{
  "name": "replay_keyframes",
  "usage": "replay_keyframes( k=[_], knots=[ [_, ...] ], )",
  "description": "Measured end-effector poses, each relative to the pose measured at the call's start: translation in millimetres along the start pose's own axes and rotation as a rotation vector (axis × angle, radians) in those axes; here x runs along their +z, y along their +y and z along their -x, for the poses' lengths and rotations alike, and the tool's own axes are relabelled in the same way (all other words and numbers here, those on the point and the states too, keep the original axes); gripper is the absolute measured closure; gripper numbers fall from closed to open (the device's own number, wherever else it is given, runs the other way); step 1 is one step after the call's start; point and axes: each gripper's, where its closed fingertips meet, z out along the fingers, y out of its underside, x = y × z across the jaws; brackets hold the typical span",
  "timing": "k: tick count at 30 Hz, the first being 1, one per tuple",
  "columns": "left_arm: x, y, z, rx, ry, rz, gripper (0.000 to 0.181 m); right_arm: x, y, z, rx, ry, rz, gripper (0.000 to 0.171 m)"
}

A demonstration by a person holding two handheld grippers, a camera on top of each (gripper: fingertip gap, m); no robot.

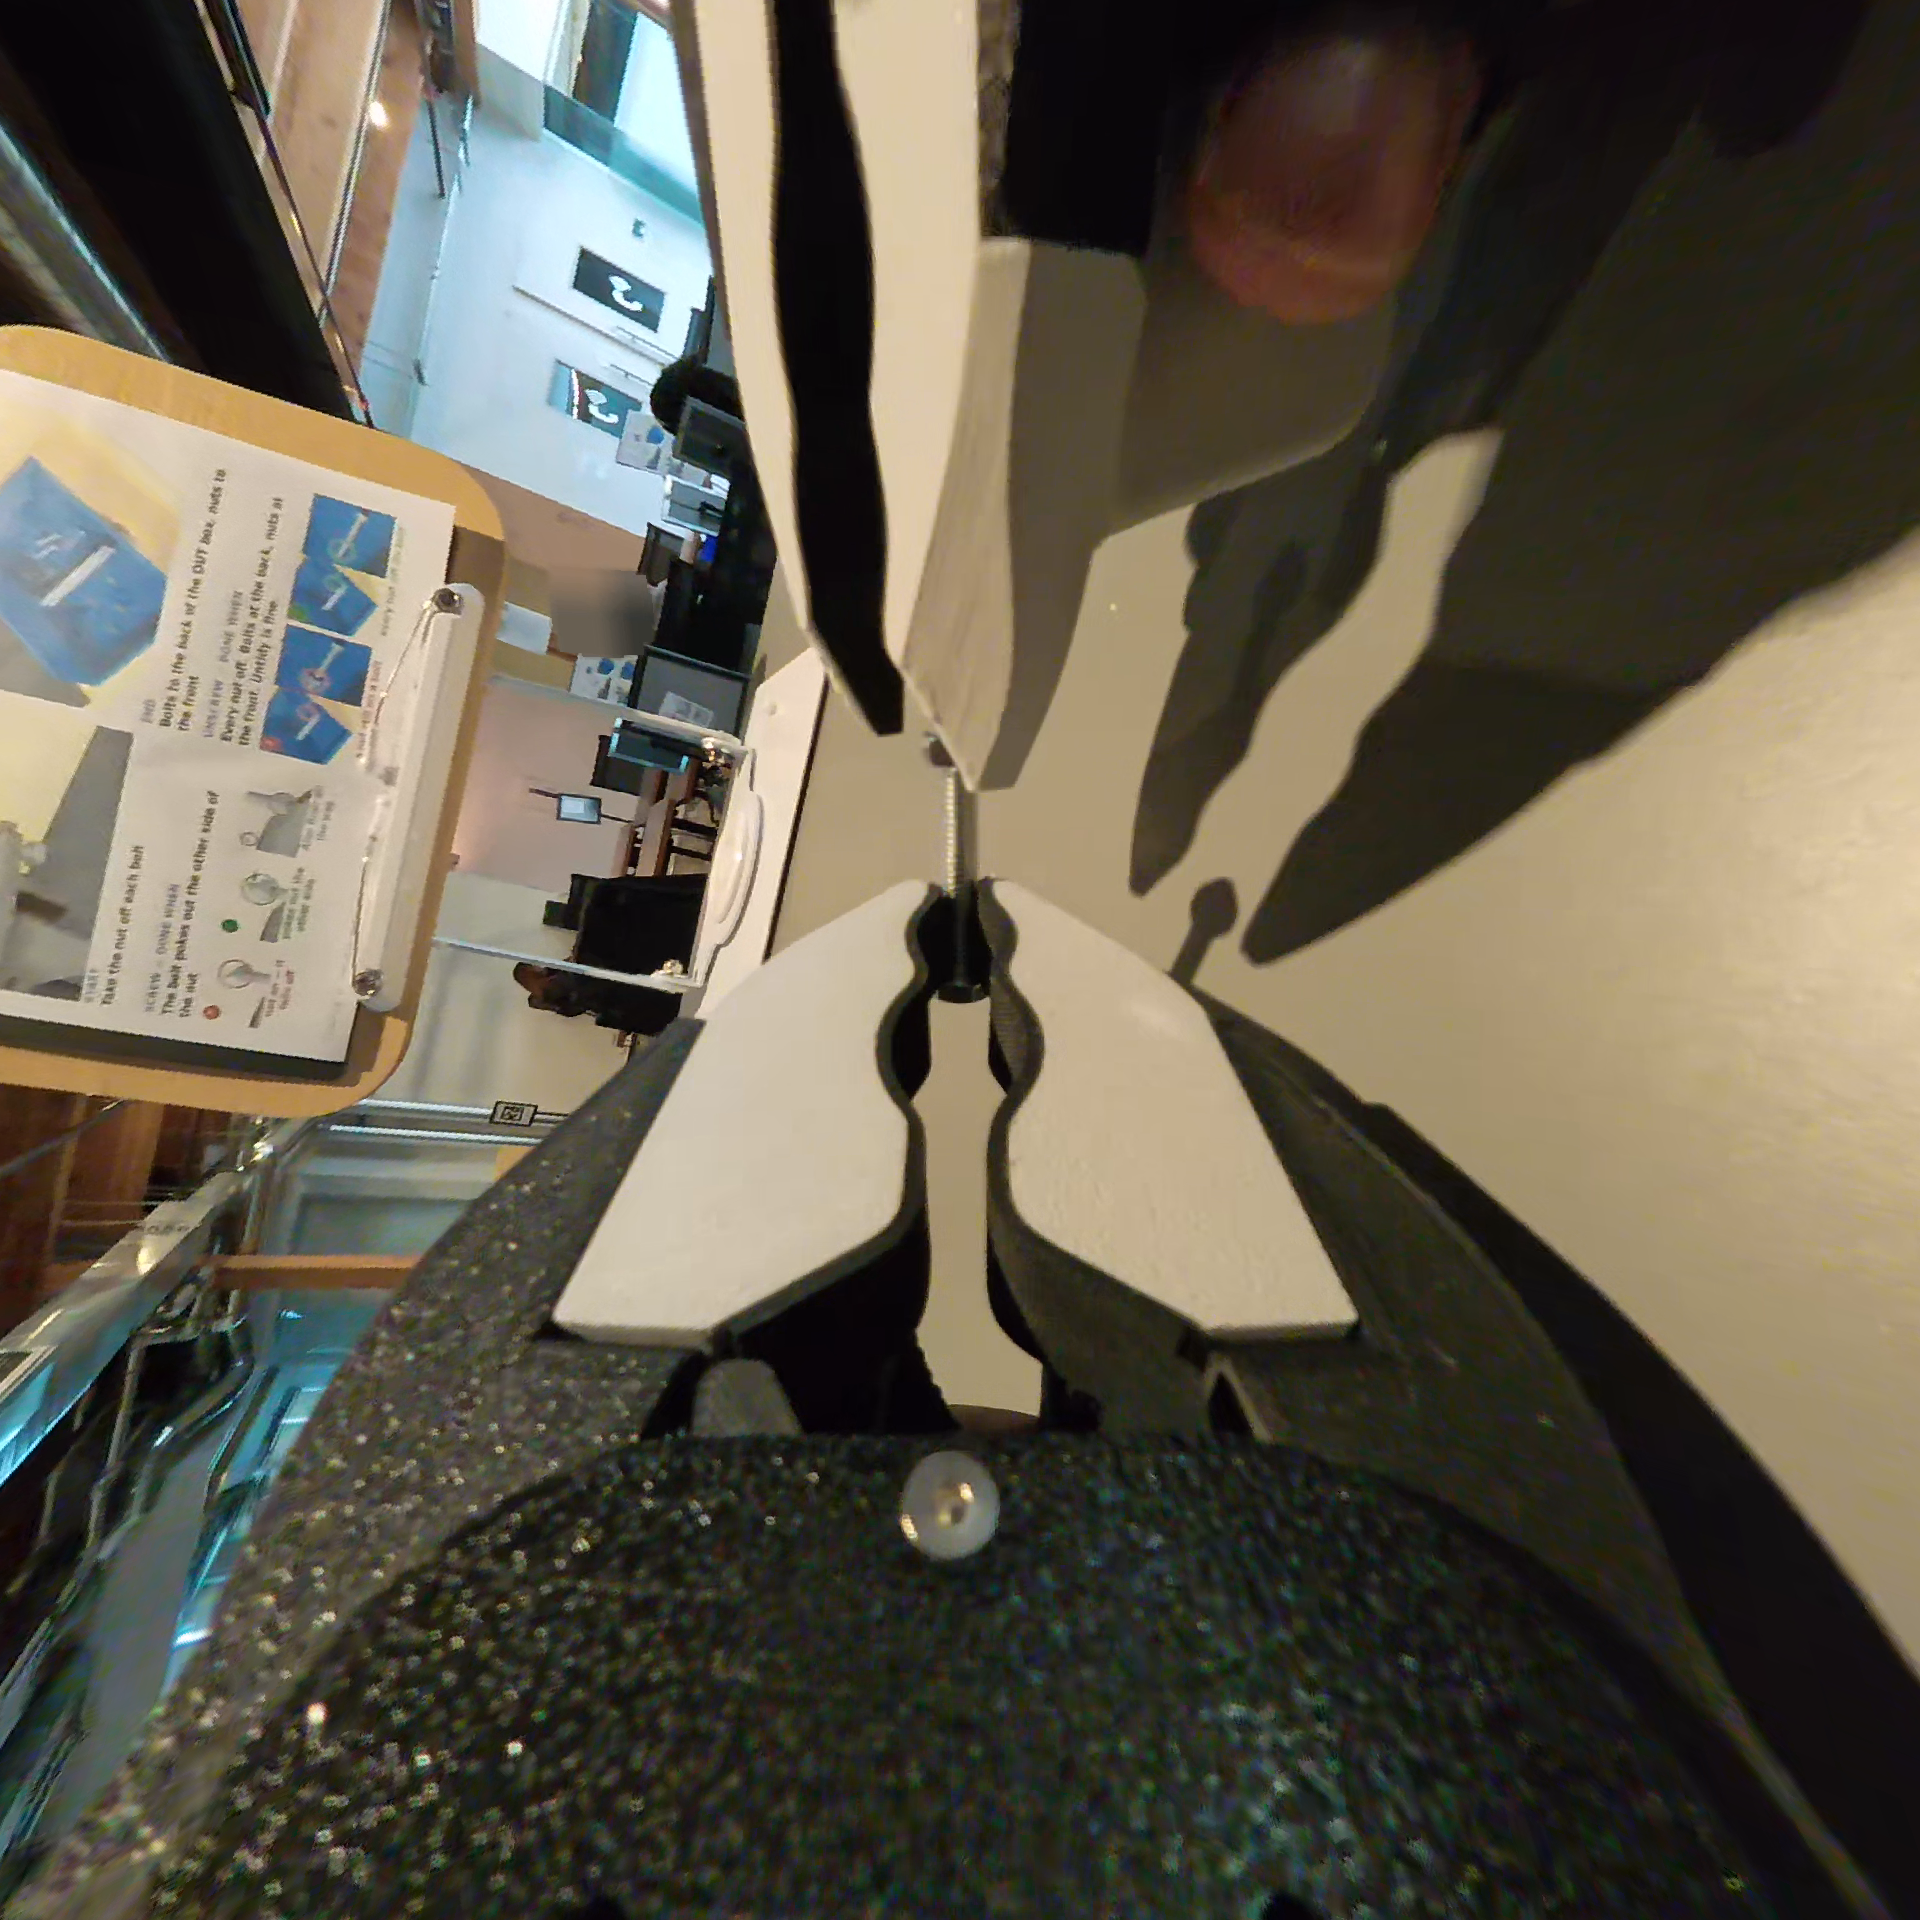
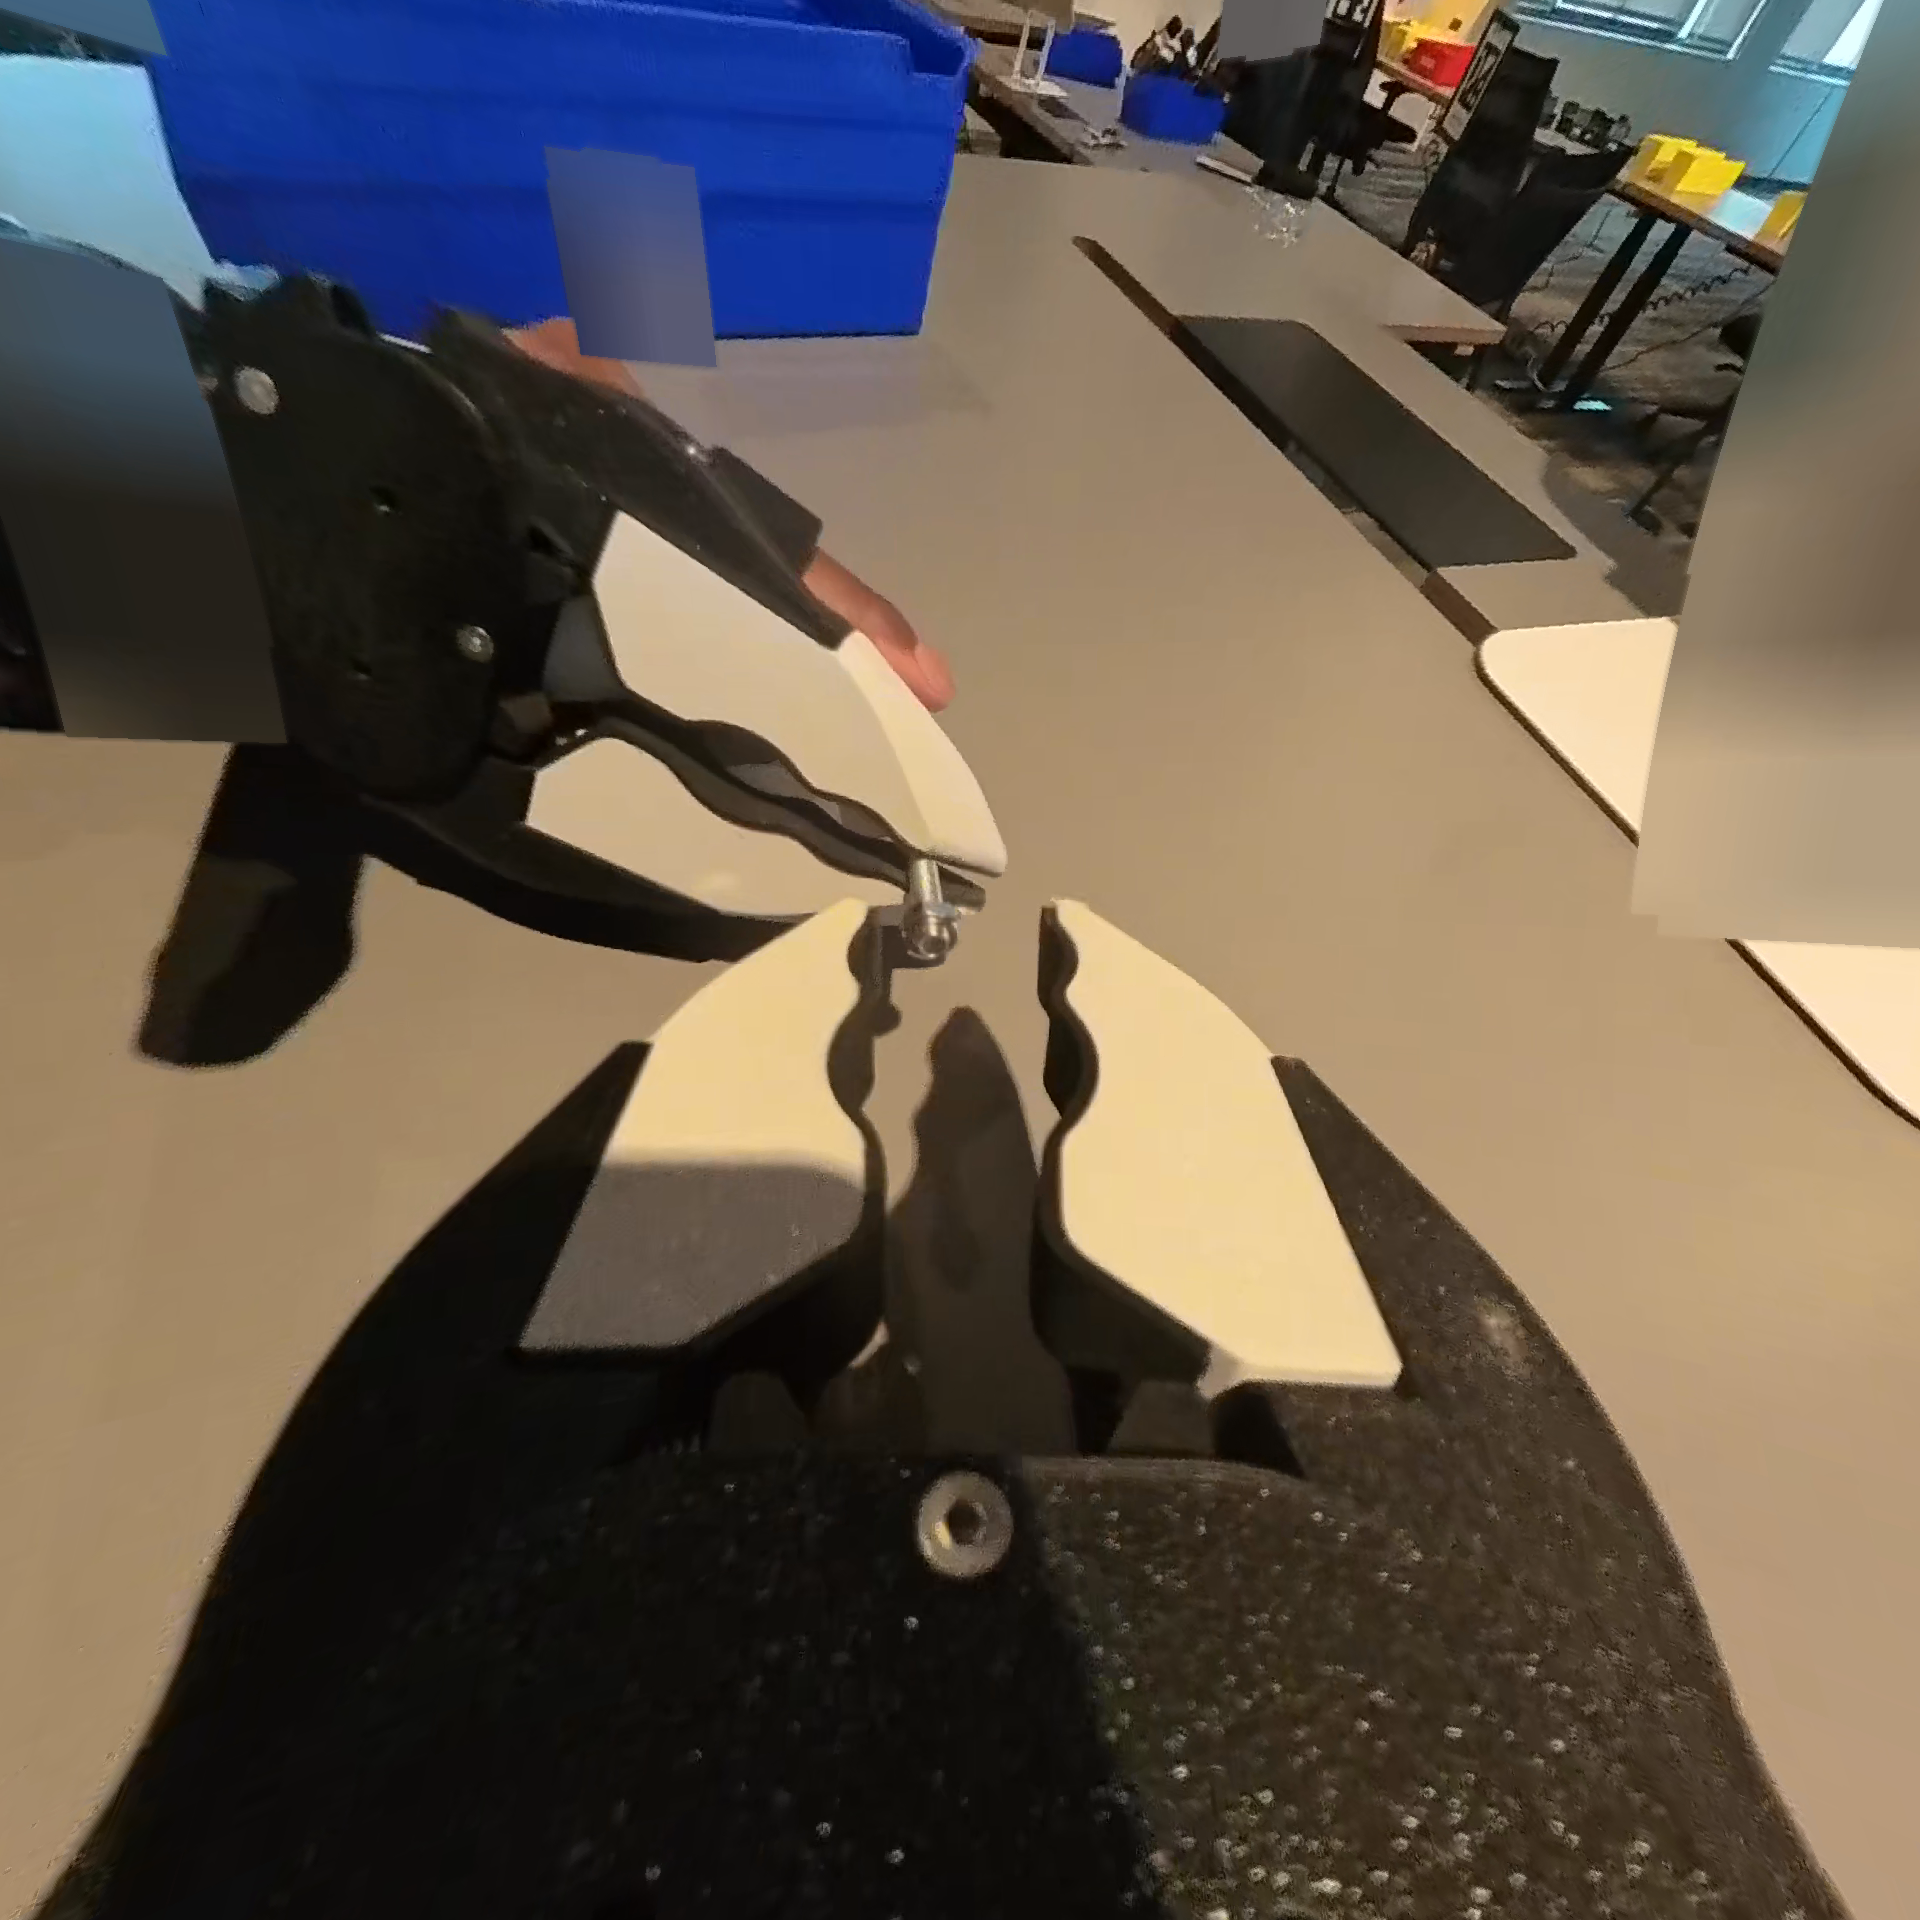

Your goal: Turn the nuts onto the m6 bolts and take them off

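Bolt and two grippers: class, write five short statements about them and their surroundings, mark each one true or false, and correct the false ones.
1. The left gripper has its jaws shut on the bolt. True.
2. The right gripper has its jaws clamped together. False: they stand apart, with a clear gap between them.
3. The bolt lies loose on the table. False: the left gripper holds it up above the table.
4. A blue bin stands on the table beyond the left gripper. True.
5. The bin is yellow. False: it is blue.
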Motion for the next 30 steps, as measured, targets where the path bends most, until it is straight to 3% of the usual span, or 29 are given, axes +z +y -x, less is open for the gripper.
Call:
replay_keyframes(
  k=[7,12,14,16,18,20,25,30],
  knots=[
    [0.9,1.4,-0.3,0.011,-0.005,0.012,0.176,6.8,8.1,5.5,0.049,-0.008,0.087,0.16],
    [-0.1,4.2,9.8,0.08,-0.079,0.054,0.176,9.1,0.4,3.4,0.585,-0.116,0.001,0.16],
    [0.1,3.1,10.8,0.09,-0.093,0.064,0.176,7.9,-0.5,2.7,0.644,-0.139,-0.016,0.16],
    [0.5,0.7,10.4,0.068,-0.089,0.055,0.176,5.8,-2.8,1.2,0.574,-0.124,-0.029,0.154],
    [0.8,1.0,10.3,0.056,-0.085,0.057,0.175,2.7,-3.6,-3.0,0.441,-0.081,-0.031,0.131],
    [1.1,1.8,9.1,0.047,-0.074,0.054,0.176,-1.4,-2.7,-4.8,0.269,-0.039,-0.015,0.124],
    [1.7,0.2,5.0,0.037,-0.044,0.04,0.176,-5.9,4.6,-5.5,-0.064,0.059,0.061,0.126],
    [1.9,-4.6,-2.1,0.053,-0.01,0.018,0.176,-2.4,7.6,0.5,-0.087,0.031,0.079,0.142]
  ],
)
